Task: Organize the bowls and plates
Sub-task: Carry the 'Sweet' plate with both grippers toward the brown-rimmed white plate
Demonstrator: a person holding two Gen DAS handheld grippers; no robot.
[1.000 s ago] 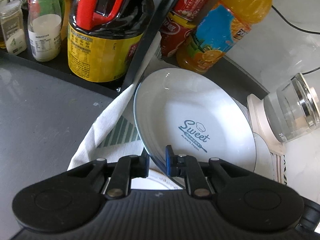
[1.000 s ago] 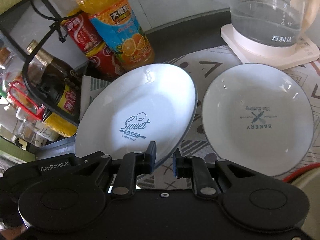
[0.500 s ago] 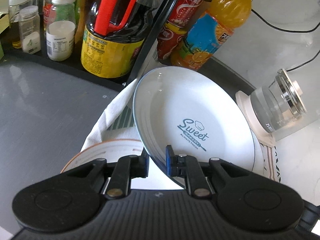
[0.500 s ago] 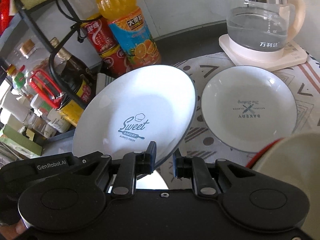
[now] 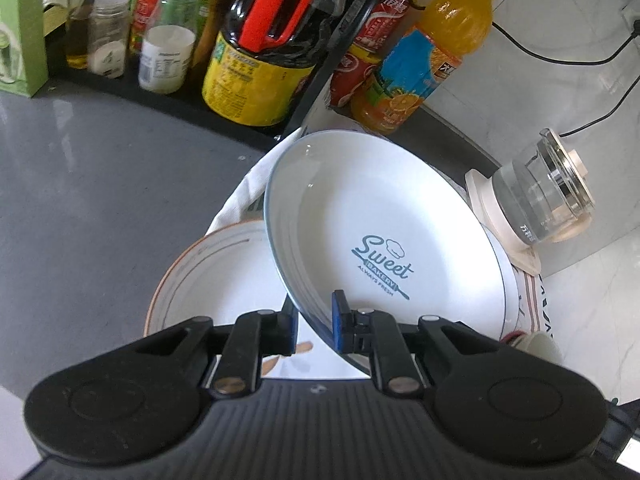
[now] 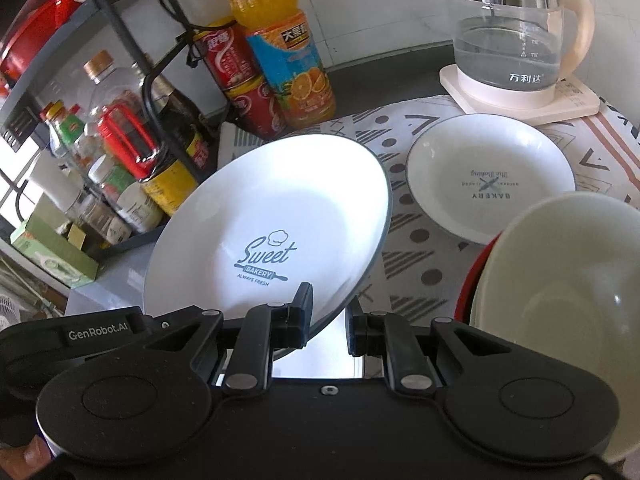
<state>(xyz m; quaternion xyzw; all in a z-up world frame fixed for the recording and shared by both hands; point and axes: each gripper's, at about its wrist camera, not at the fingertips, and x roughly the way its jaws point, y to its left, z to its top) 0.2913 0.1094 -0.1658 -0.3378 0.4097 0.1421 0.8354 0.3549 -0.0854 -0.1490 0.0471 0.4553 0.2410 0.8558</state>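
Both grippers, left gripper (image 5: 314, 322) and right gripper (image 6: 328, 320), are closed on the rim of a tilted white plate (image 5: 384, 240), held above an orange-rimmed plate (image 5: 224, 276), near the kettle (image 6: 516, 40).

A grey table (image 5: 100, 184) meets a pale marble-look wall (image 5: 560, 92), with black cables (image 5: 552, 56) running across it. A black rack (image 6: 132, 52) of bottles stands at the back, and a patterned cloth (image 6: 420, 236) covers part of the table in bright daylight.
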